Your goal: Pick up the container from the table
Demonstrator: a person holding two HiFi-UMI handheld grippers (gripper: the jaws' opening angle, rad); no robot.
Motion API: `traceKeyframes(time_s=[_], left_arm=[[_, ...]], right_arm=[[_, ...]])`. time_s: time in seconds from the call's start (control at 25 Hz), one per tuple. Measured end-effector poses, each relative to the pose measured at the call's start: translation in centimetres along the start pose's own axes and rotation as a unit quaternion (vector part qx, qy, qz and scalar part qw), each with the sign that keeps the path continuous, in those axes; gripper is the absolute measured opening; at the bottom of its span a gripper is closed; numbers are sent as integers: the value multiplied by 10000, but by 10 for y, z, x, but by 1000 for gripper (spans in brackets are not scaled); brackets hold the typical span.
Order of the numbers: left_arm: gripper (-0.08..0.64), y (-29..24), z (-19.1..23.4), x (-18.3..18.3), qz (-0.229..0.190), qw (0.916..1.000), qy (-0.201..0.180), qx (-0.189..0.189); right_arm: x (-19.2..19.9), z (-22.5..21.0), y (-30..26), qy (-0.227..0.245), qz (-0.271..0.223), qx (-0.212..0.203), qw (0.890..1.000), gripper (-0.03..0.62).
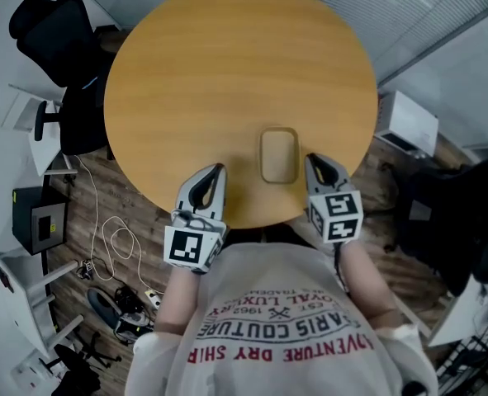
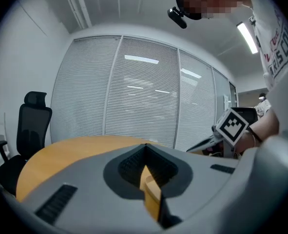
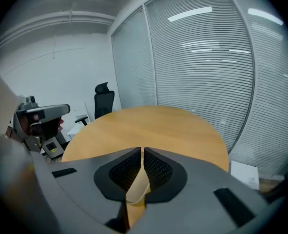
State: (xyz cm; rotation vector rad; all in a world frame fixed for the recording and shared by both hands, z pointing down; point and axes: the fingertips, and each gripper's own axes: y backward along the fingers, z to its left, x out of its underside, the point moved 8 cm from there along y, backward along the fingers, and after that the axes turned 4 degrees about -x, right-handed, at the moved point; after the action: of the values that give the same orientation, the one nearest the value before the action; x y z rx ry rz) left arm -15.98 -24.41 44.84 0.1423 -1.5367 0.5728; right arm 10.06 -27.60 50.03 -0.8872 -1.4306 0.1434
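Table (image 1: 227, 73): round, smooth wood-tone top, matte with faint grain.
Container (image 1: 278, 155): low rounded rectangle with a raised rim, tan, nearly the same colour as the tabletop. It lies flat on the table close to the near edge, long side pointing away from me.
My claws are grey plastic shells with black ribbed pads, and each has a cube with black-and-white square markers at the back.
Left gripper (image 1: 218, 172): jaws pressed together, tips meeting, nothing between them. Only the tabletop shows through the slot behind the tips. It sits over the near table edge, left of the container with bare wood between, not touching it.
Right gripper (image 1: 311, 162): jaws also pressed together with only a hairline slit, pinching nothing. Its tip is just beside the container's right side, with a thin gap. I can't tell whether either tip rests on the wood.
So the container sits between both claws, held by neither.
Surroundings: slatted blinds (image 2: 134, 96) behind glass panels, black mesh chair (image 1: 49, 23), dark plank floor (image 1: 103, 196) with loose white cable (image 1: 116, 239).
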Motion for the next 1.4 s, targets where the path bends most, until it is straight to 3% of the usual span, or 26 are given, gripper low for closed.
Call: traceKeyframes(time_s=[0.24, 0.4, 0.52, 1.08, 1.2, 1.4], left_arm=[[0, -14, 15, 5, -52, 9999, 120, 32], [0, -26, 16, 10, 4, 9999, 135, -34], [0, -31, 13, 16, 85, 9998, 189, 30], [0, -43, 17, 35, 413, 9988, 255, 90], [0, -43, 18, 37, 467, 9985, 271, 74], [0, -41, 24, 39, 533, 9981, 295, 33]], right_arm=[[29, -8, -44, -238, 863, 483, 9948, 7], [45, -16, -63, -403, 1292, 464, 9897, 106], [55, -19, -74, -407, 1527, 406, 9866, 138], [73, -26, -105, -542, 2321, 454, 9701, 137], [74, -26, -106, -591, 2301, 514, 9700, 55], [67, -14, -112, -728, 2274, 339, 9705, 25]])
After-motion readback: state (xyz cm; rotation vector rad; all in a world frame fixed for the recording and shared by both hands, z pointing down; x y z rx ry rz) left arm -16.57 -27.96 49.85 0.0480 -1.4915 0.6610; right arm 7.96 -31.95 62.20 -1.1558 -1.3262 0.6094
